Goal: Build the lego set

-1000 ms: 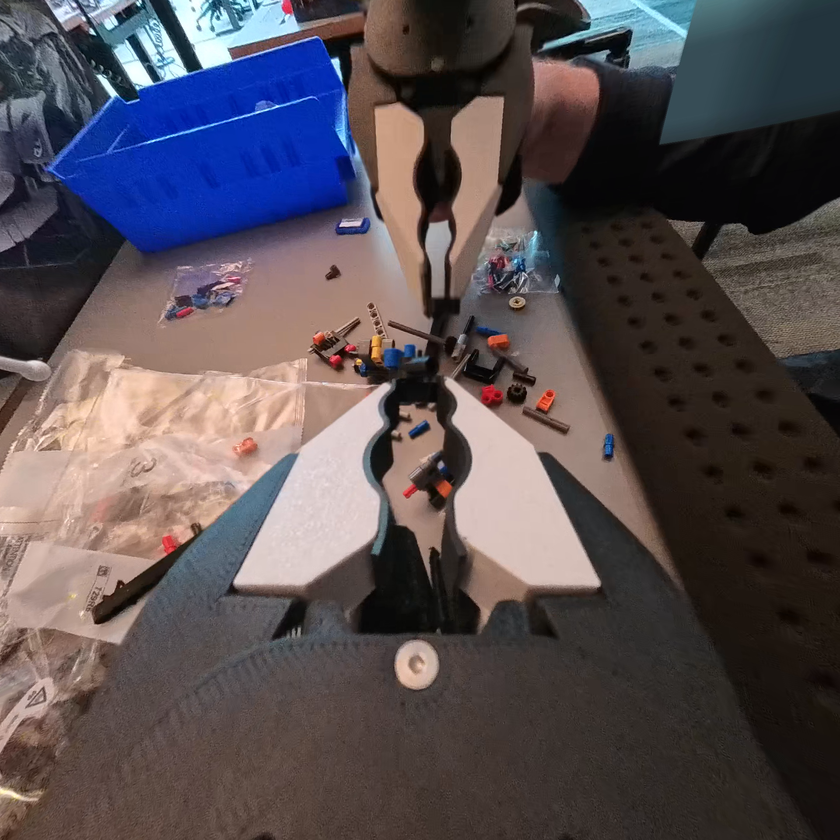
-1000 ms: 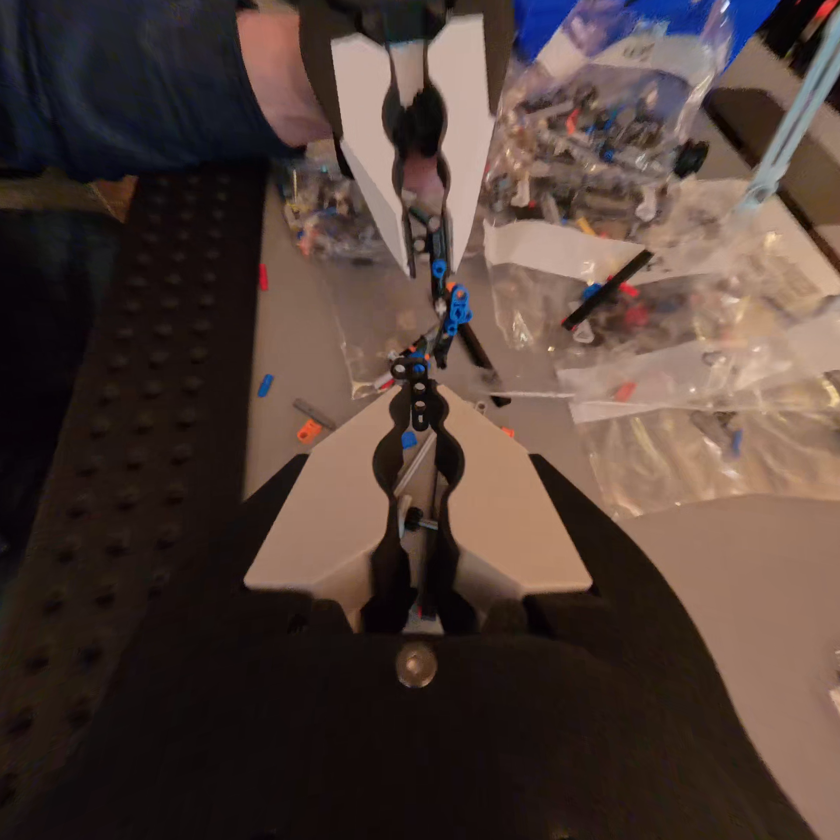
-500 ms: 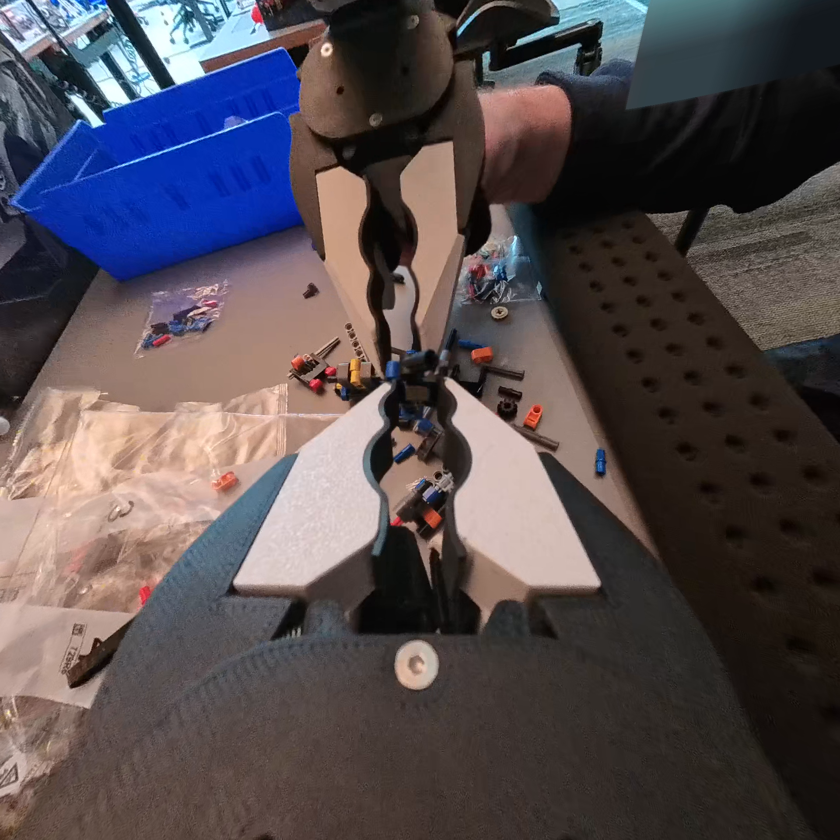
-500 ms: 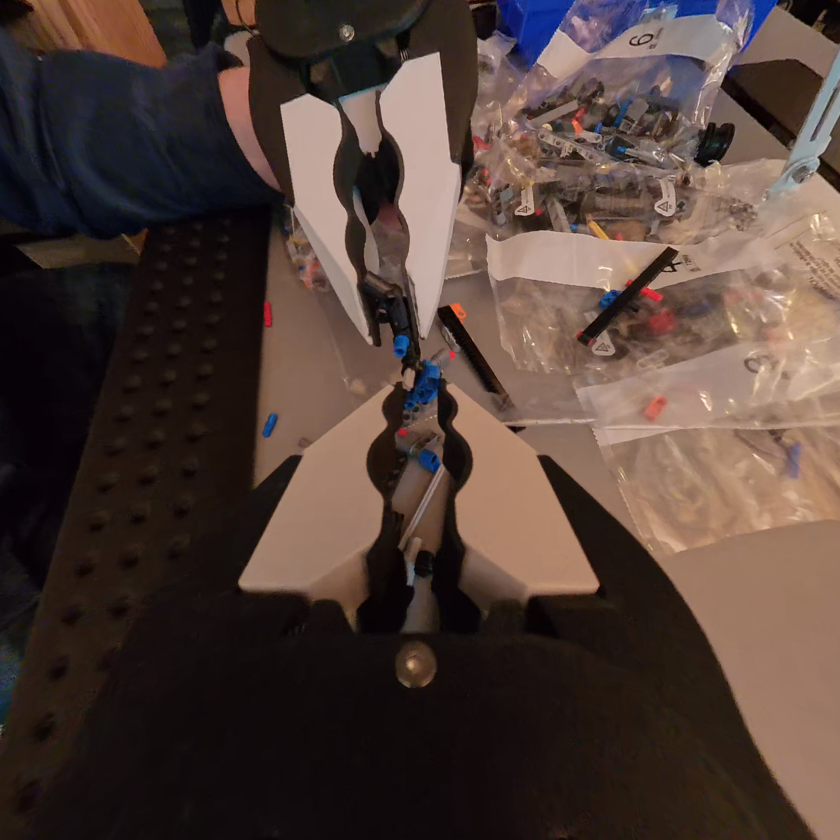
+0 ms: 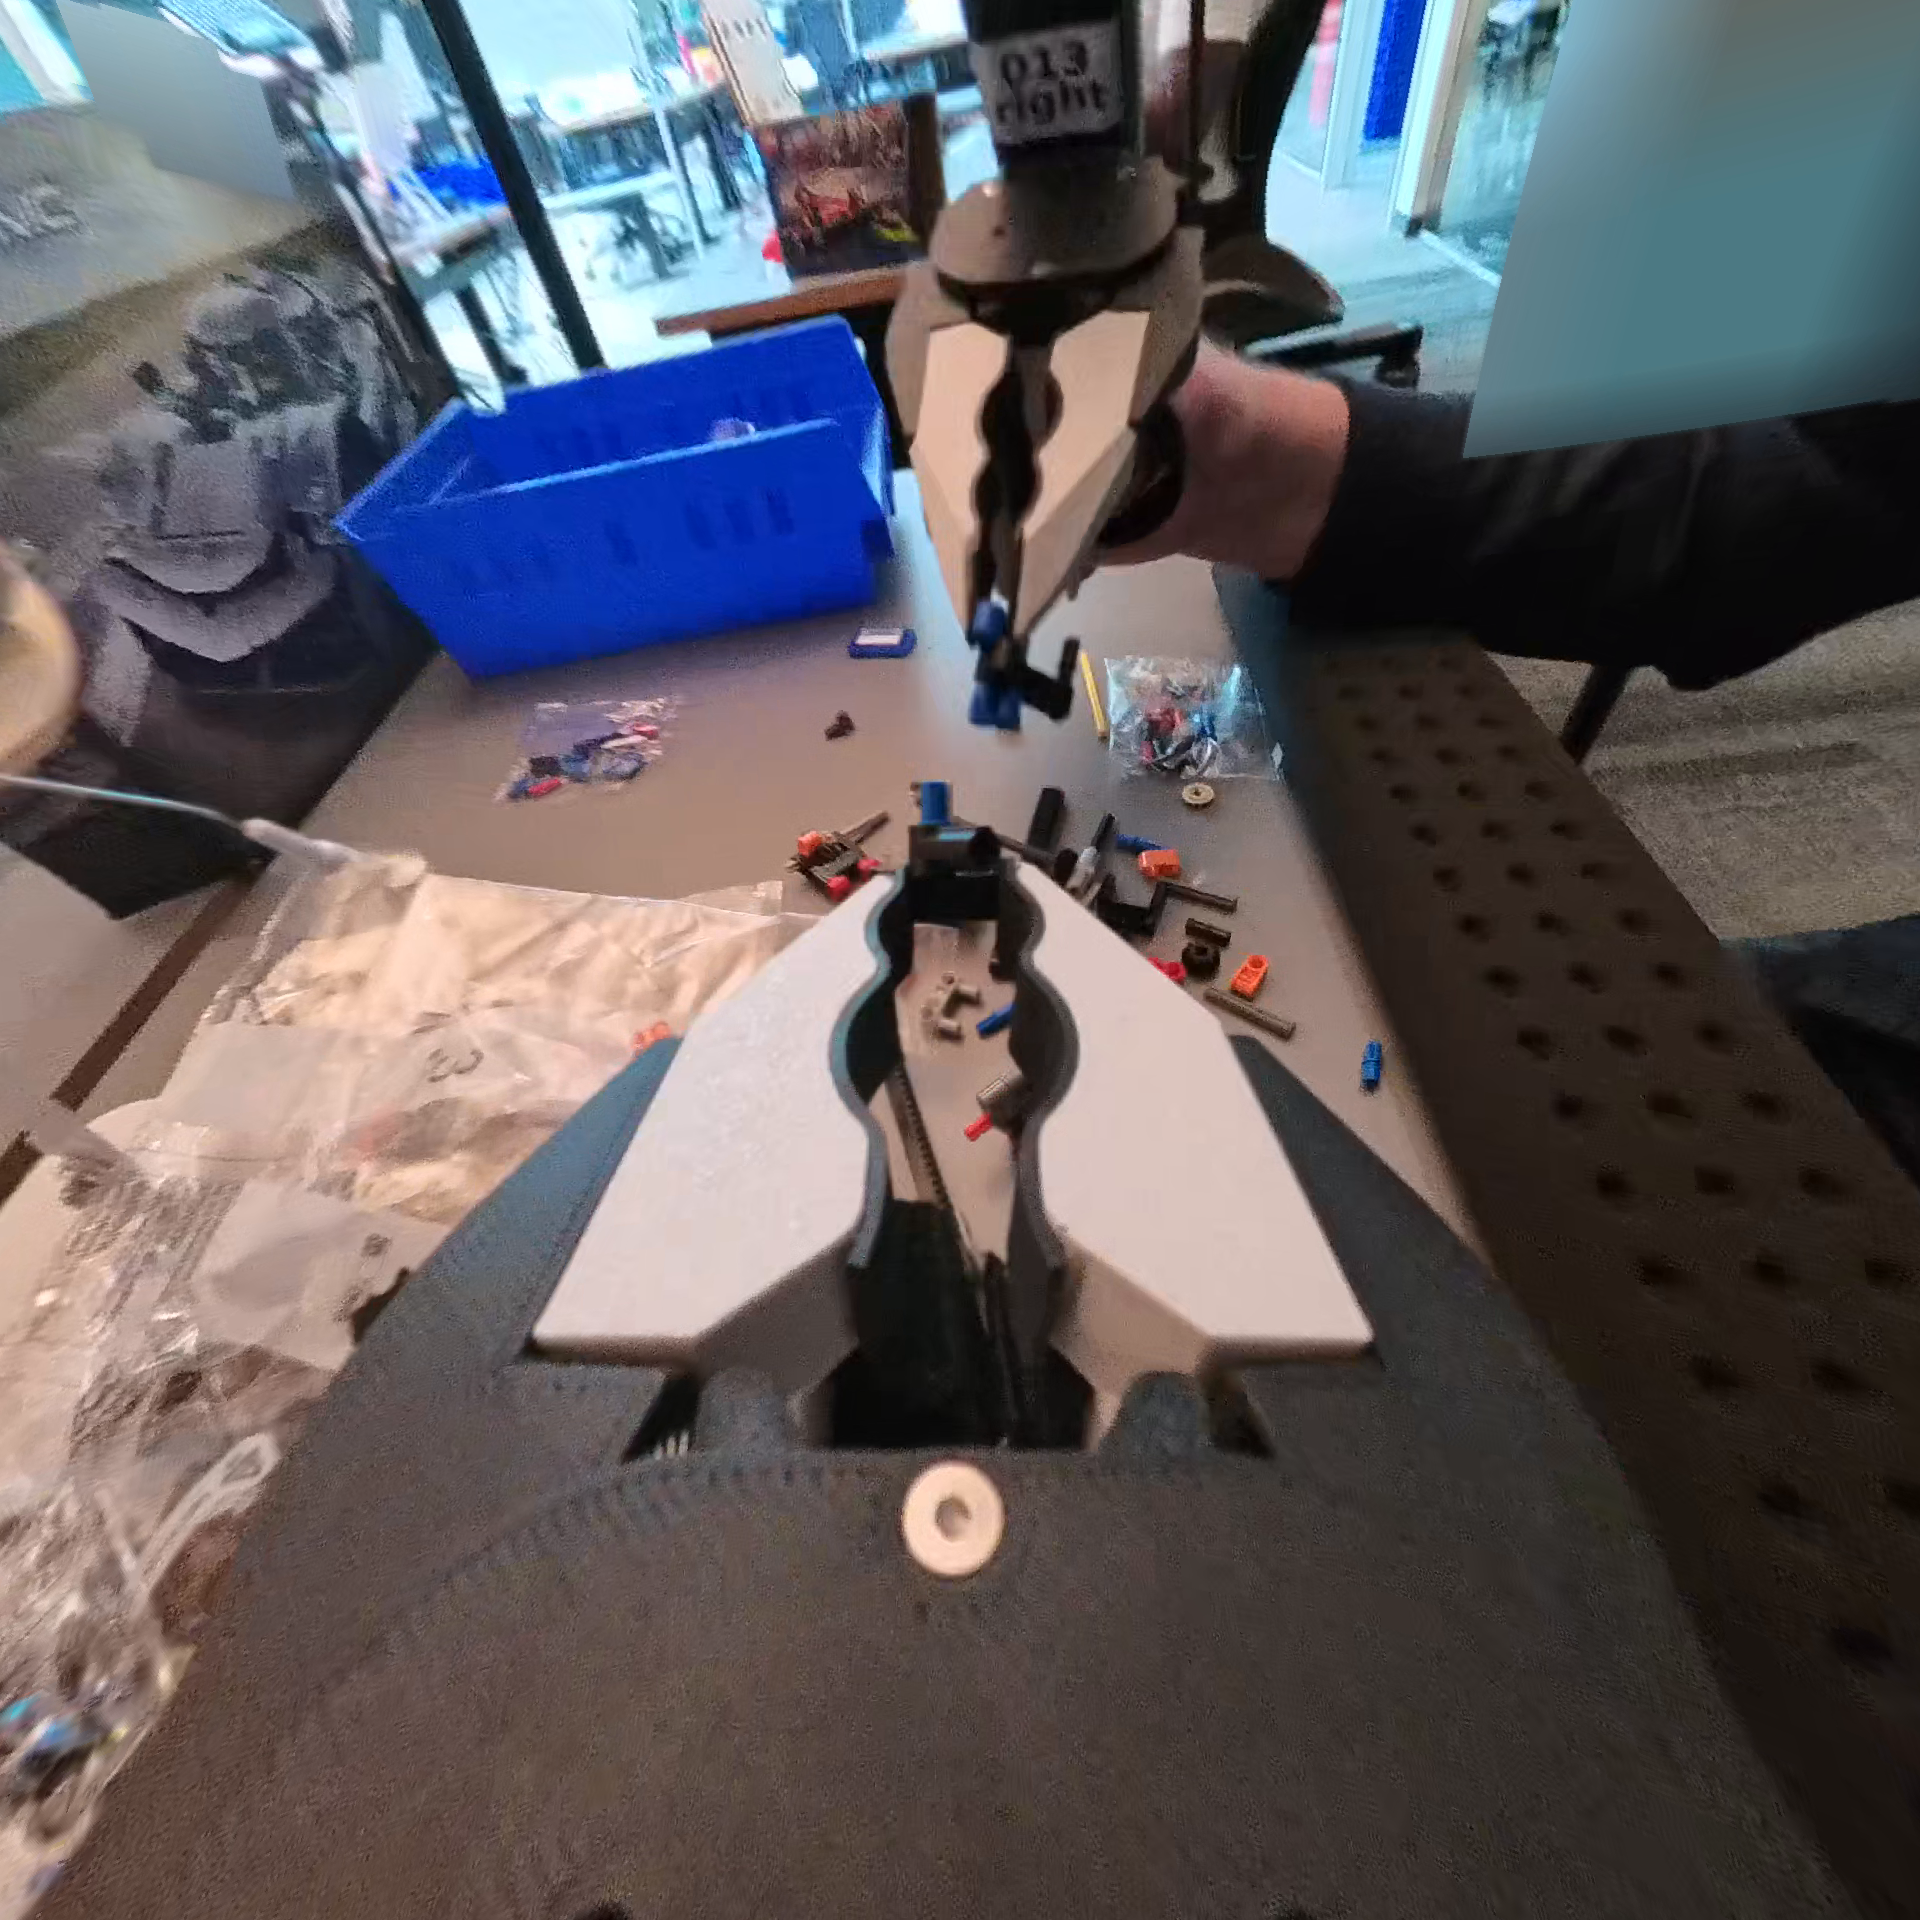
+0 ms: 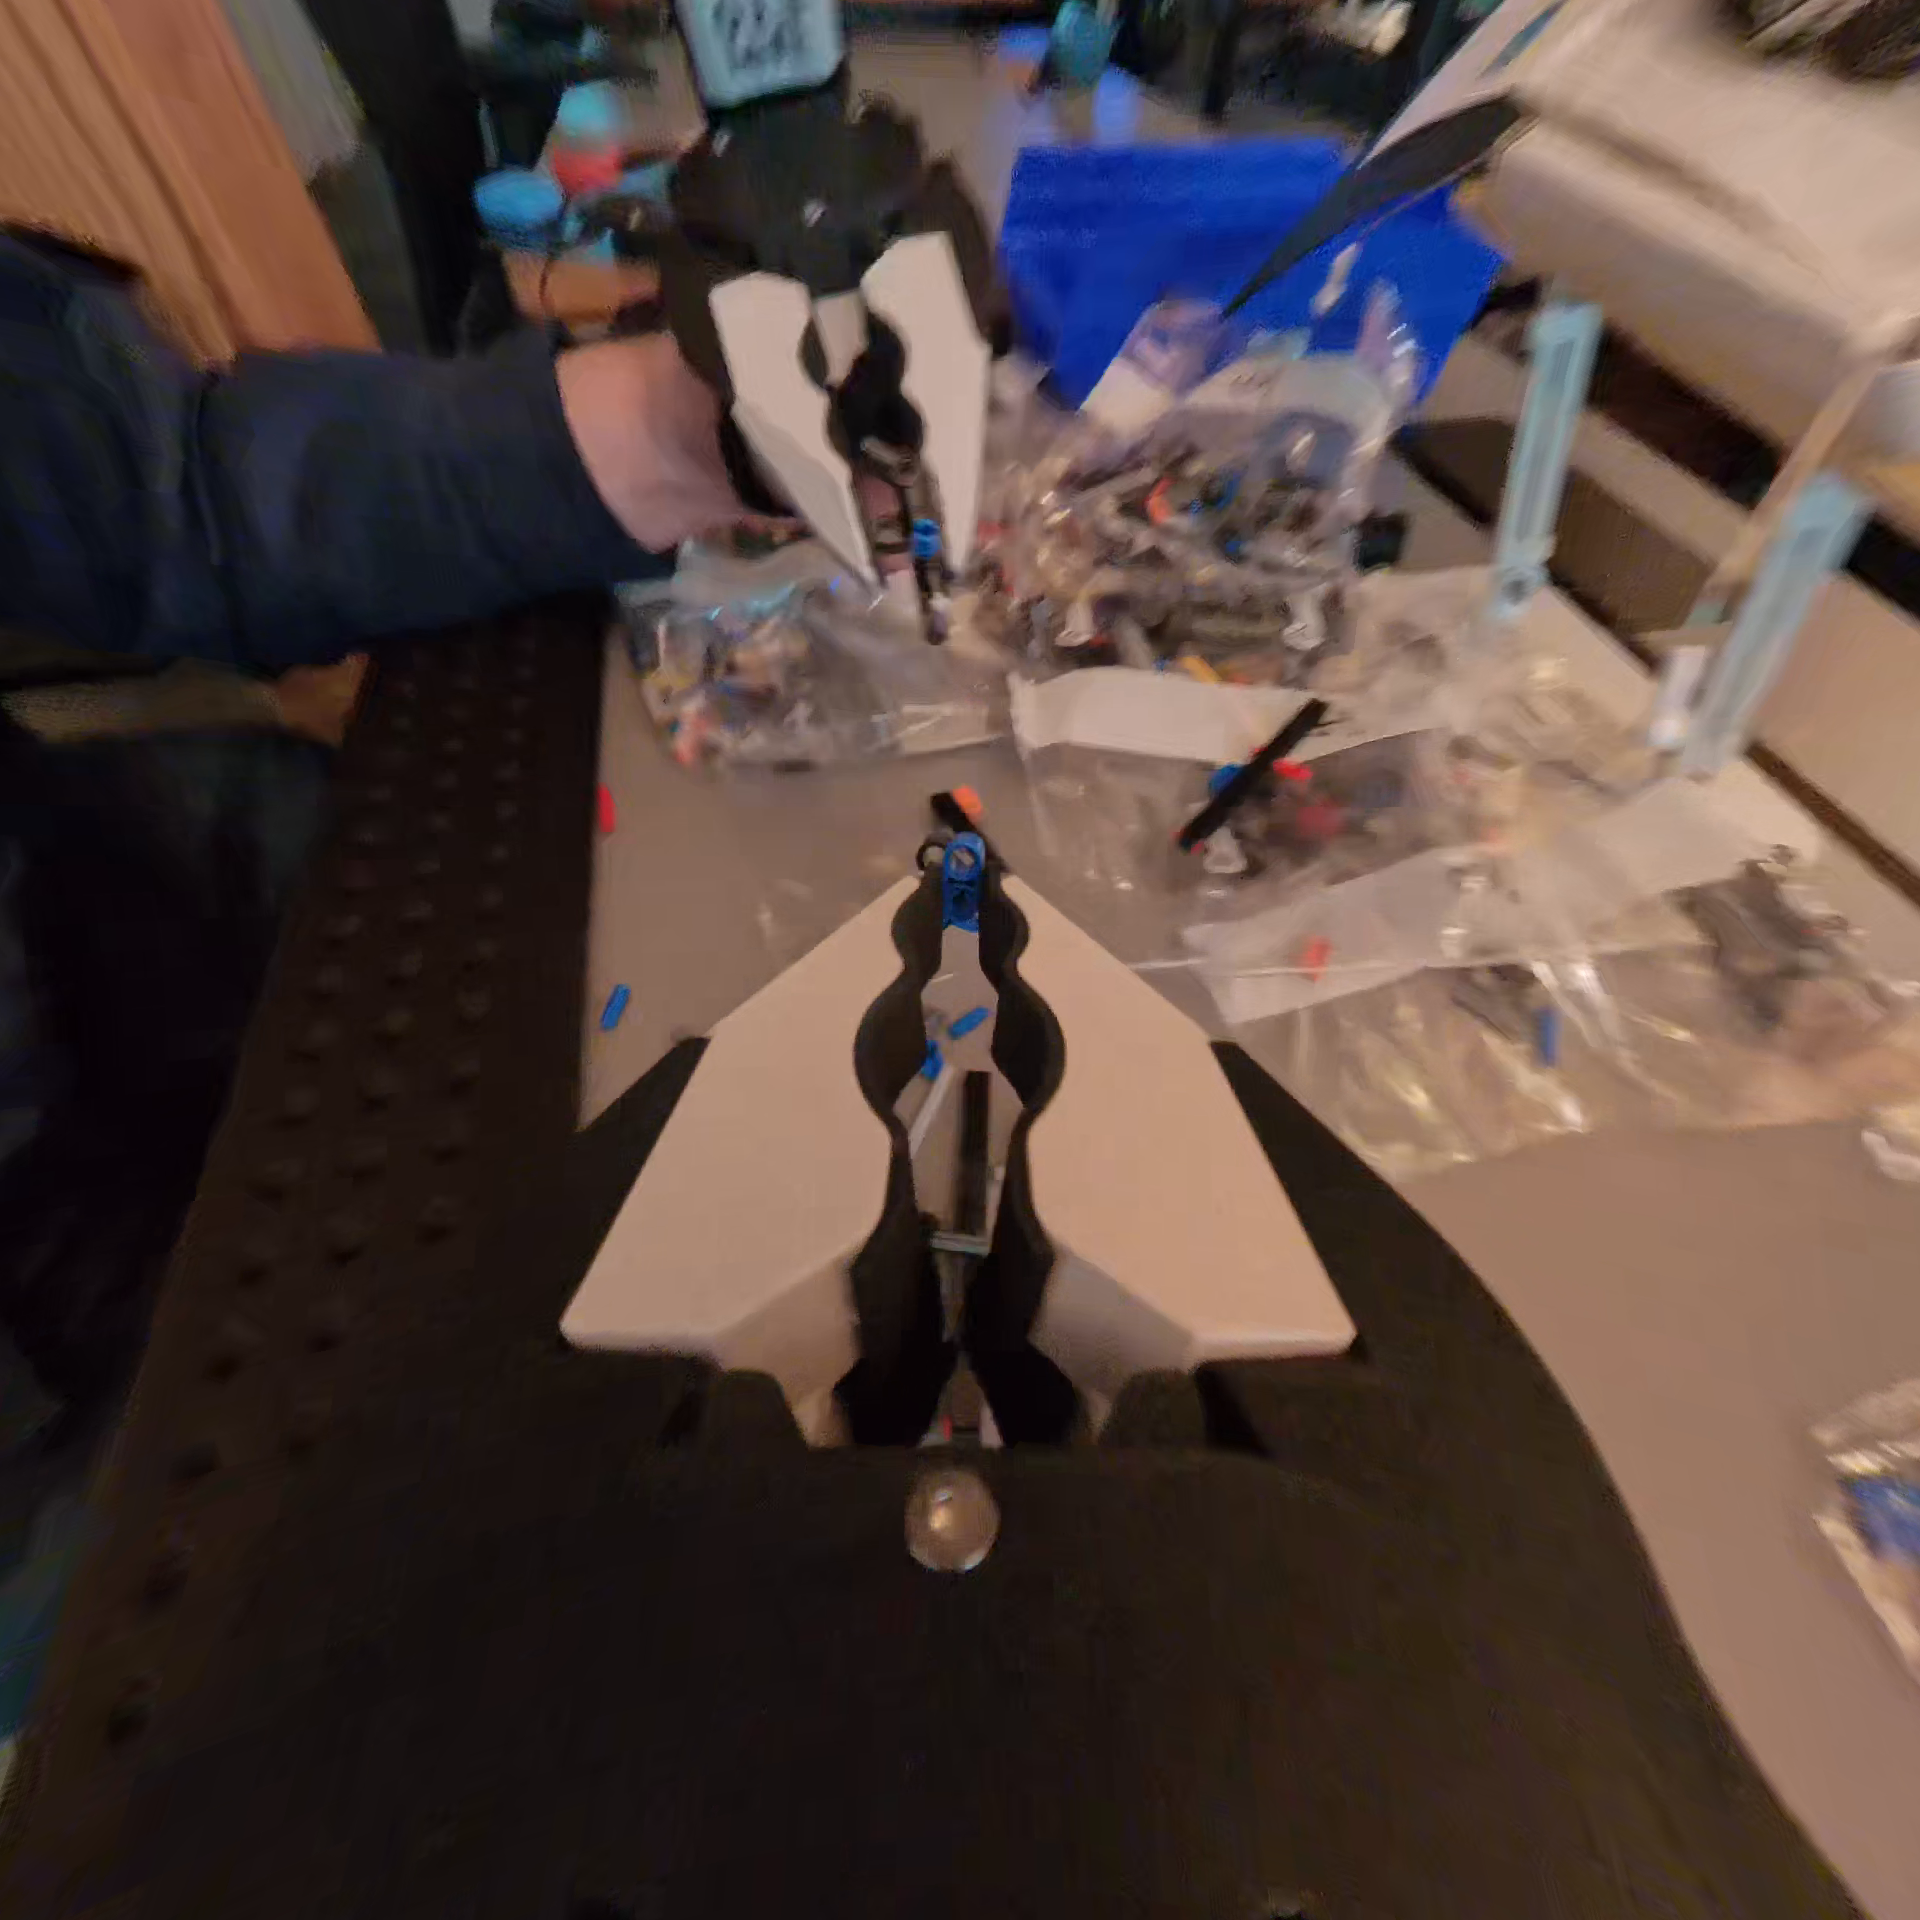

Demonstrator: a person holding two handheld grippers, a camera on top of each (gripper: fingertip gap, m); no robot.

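Note:
My left gripper [image 5: 951,888] is shut on a small black lego piece with a blue pin [image 5: 948,852] and holds it above the grey table [image 5: 727,790]. It also shows far off in the right wrist view [image 6: 902,566], still holding that piece [image 6: 923,545]. My right gripper [image 6: 961,883] is shut on a blue and black lego assembly [image 6: 963,878]. In the left wrist view the right gripper [image 5: 1013,623] hangs higher and farther back, with the assembly [image 5: 1003,675] below its tips. The two held parts are apart. Loose lego pieces [image 5: 1143,894] lie on the table beneath.
A blue bin [image 5: 644,520] stands at the back left. Clear plastic bags [image 5: 416,1039] lie left, small parts bags [image 5: 1184,717] farther back. Full parts bags [image 6: 1195,540] show in the right wrist view. A black perforated surface [image 5: 1558,987] borders the table. My right fingertips sit around 10 centimeters from my left ones.
Both grippers have risen and drawn apart. A second ago their tips met low over the loose pieces; now each holds its part well above the table.

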